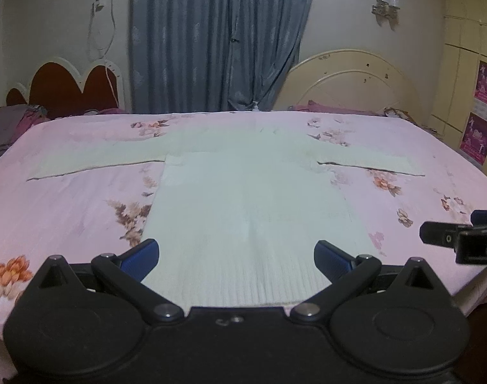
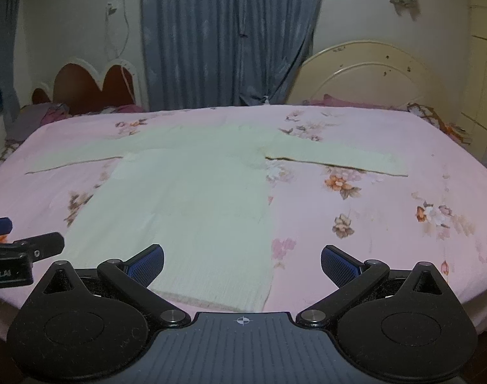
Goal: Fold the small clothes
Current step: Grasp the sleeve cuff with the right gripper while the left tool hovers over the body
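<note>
A bed [image 1: 67,211] with a pink flowered sheet fills both wrist views; a blue curtain [image 1: 217,38] hangs behind it. The left gripper [image 1: 236,257] has its jaws wide apart and empty, poised above the hem of a pale sweater [image 1: 243,198]. The right gripper [image 2: 242,262] is likewise spread and empty; its left finger sits over the hem's right corner, its right finger over bare sheet. The sweater lies flat and unfolded, its long axis running from the hem at the near edge straight away to the collar, both sleeves stretched sideways. The left sleeve [image 1: 96,160] lies ahead and left of the left gripper; the right sleeve [image 2: 336,158] lies ahead and right of the right gripper. Each gripper is thus nearer its own-side sleeve, which favours a sleeve-inward fold first.
</note>
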